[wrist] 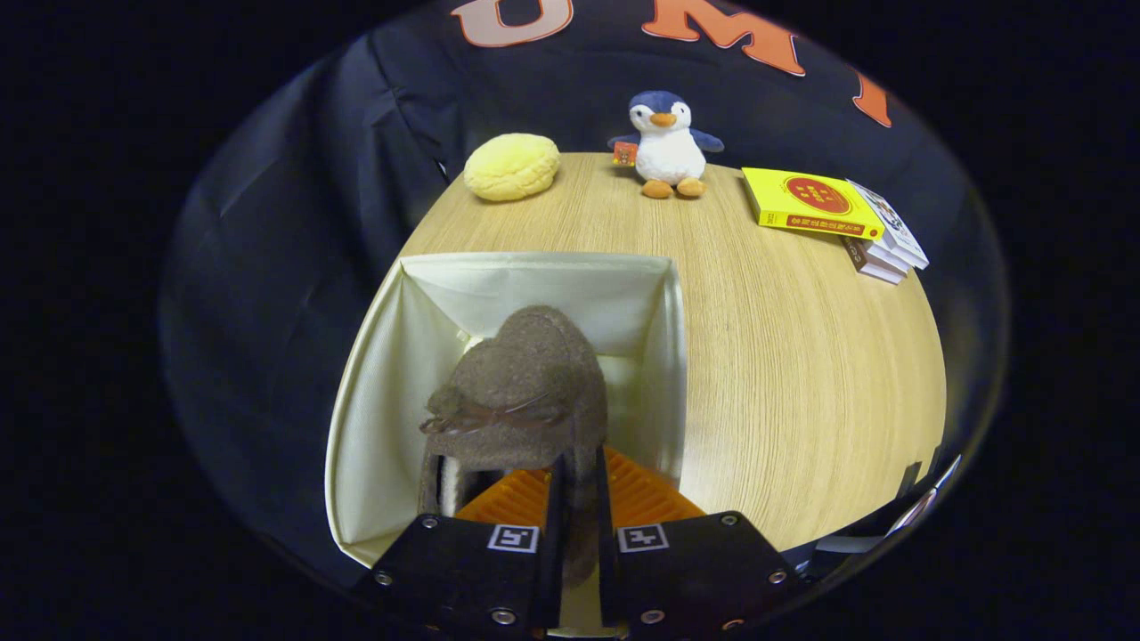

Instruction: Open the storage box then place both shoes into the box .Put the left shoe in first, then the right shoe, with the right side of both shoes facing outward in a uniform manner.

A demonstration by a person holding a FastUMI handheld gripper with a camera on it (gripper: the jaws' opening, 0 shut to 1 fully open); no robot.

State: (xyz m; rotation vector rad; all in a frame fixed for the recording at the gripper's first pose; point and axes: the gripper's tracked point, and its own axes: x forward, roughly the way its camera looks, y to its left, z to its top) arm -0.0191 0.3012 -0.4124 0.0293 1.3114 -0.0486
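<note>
Item: brown felt-like ankle shoe with a thin brown bow across its front point(525, 392). Position: held over the open mouth of the storage box, hanging partly inside it, just ahead of the fingers and running back between them. Handling, as judged: soft, light, pliable upper; likely to fold or sag where pinched, not fragile, surface rough enough to resist slipping. Best hold appears to be the stiffer rim or side wall near the opening, where it is taken now; a grip on the loose upper alone could let the sole end swing. Which shoe of the pair this is cannot be told.

Gripper point(577, 534): fingers drawn close together, a narrow gap between them occupied by a fold of the shoe's side; both fingers appear to press on it.

Container: cream fabric storage box, square, open-topped, soft-walled point(374, 374). Standing on the table directly beneath the shoe; pale lining visible around it. Walls look limp and may give if brushed.

Surface: light wood-grain tabletop point(802, 374).

Other stock, far side of the table, well apart from the box: yellow round bun-shaped plush point(512, 166); blue-and-white plush penguin with orange beak and feet point(668, 145); stack of books, yellow-covered one on top point(815, 205).
</note>
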